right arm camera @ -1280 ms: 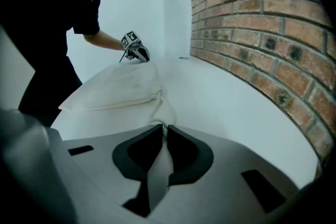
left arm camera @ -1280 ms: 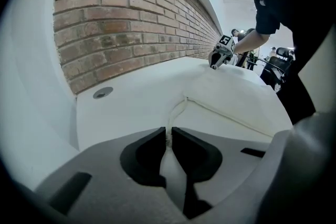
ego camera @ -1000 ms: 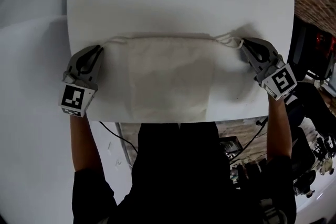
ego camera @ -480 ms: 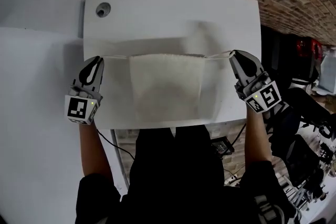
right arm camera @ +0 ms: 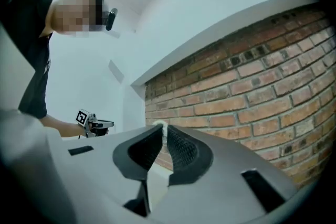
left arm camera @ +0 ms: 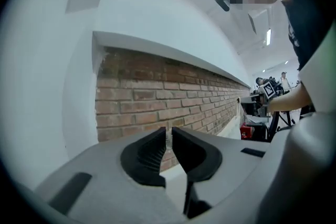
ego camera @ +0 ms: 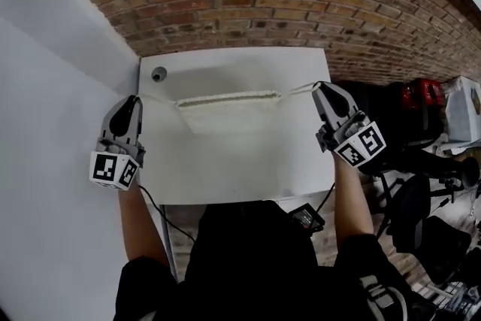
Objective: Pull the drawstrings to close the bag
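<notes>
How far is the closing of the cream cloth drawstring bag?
Done: left gripper and right gripper each pinch a white drawstring cord. In hand: cords stretched sideways, the cream cloth bag has a puckered top edge. Left: the mouth is not closed, so more pulling seems needed.

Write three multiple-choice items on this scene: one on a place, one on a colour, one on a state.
1. The bag is: A between the left gripper and right gripper; B left of both; C right of both.
2. The wall behind the table is: A green tile; B red-brown brick; C black.
3. The right gripper is: A wide open; B shut on a drawstring; C shut on the table edge.
Key: 1 A, one gripper flanks each side; 2 B, brick courses show; 3 B, white cord sits between its jaws.
</notes>
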